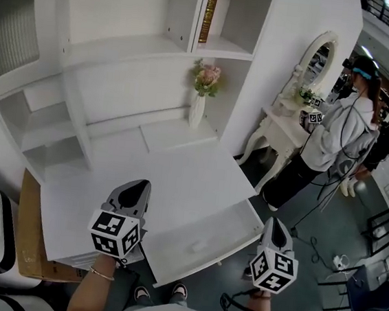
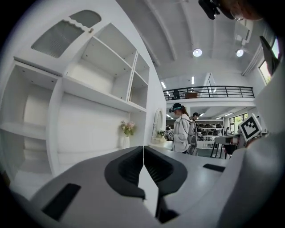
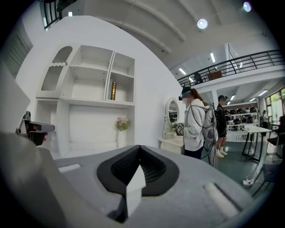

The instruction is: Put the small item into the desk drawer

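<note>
The white desk (image 1: 172, 173) has its shallow drawer (image 1: 207, 232) pulled open at the front right. I cannot make out any small item on the desk or in the drawer. In the head view, my left gripper (image 1: 136, 188) is held up over the desk's front left part, and my right gripper (image 1: 274, 226) hangs beyond the drawer's right end. In the left gripper view the left gripper (image 2: 143, 153) points level at the shelves, jaws shut with nothing between them. In the right gripper view the right gripper (image 3: 139, 152) is also shut and empty.
A white hutch with open shelves (image 1: 123, 47) rises behind the desk, with a vase of flowers (image 1: 200, 97) and a gold book (image 1: 208, 15). A cardboard box (image 1: 30, 238) sits at the desk's left. To the right are a mirrored dressing table (image 1: 287, 126) and a standing person (image 1: 334, 145).
</note>
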{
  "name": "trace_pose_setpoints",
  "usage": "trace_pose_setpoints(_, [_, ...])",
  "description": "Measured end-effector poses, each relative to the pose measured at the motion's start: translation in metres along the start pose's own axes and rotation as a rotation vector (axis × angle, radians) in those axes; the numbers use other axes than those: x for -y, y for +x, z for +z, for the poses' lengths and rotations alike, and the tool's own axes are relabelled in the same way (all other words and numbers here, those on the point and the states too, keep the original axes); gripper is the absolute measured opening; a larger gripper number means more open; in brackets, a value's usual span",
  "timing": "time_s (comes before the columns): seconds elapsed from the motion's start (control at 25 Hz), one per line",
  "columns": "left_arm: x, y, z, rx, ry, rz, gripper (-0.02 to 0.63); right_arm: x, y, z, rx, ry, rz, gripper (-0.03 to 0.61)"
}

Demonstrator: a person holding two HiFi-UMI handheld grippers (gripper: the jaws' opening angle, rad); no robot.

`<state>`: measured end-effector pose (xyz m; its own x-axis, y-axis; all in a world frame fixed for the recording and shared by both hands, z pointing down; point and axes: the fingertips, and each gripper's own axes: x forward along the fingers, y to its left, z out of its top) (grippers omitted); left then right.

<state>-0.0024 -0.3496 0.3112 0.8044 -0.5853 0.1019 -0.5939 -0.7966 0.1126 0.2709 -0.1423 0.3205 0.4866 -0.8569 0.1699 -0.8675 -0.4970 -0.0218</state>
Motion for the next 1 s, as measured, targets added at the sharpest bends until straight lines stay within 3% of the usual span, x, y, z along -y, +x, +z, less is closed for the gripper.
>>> trace_pose_setpoints(0.24, [-0.009, 0.000, 0.006, 0.012, 0.019, 0.042, 0.008, -0.001, 0.002, 0.003, 0.011, 0.017, 0.005, 0.005])
trace_pose_setpoints(1.0, [0.010, 0.014, 0.001, -0.021, 0.030, 0.000, 0.008, 0.016, -0.007, -0.005, 0.008, 0.113, -0.042, 0.005])
